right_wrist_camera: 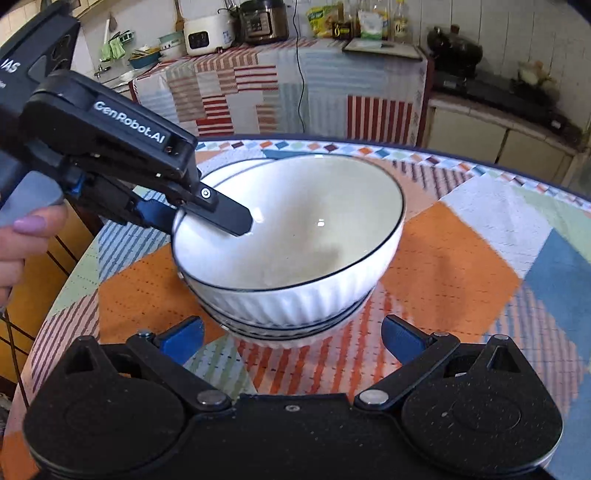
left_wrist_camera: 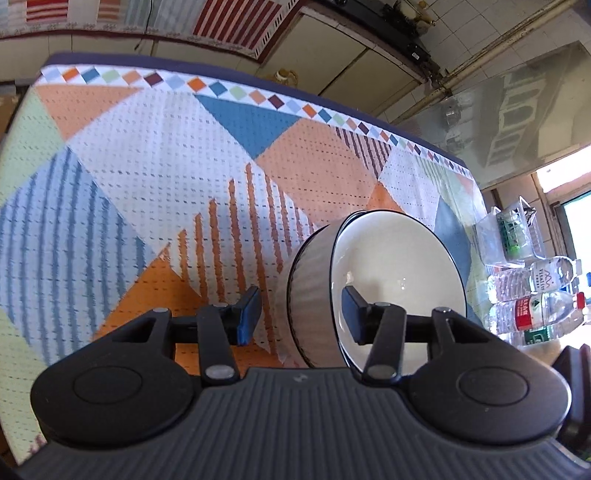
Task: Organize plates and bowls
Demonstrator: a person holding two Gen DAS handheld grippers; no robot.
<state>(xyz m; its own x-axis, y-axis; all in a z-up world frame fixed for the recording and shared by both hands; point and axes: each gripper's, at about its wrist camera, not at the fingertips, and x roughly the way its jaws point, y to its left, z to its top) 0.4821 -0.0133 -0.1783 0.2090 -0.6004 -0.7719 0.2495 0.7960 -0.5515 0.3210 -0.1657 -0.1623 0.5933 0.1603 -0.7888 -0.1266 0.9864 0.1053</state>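
Observation:
A white ribbed bowl with a dark rim sits tilted on top of a stack of like bowls on the patterned tablecloth. My left gripper straddles the top bowl's left rim, one finger inside the bowl and one outside. In the left wrist view the same bowl stands between the left gripper's pads with a clear gap on the outer side. My right gripper is open and empty, just in front of the stack.
The round table carries a colourful geometric cloth. Plastic water bottles and a clear container stand past the table's right edge. A kitchen counter with appliances and a stove lies behind.

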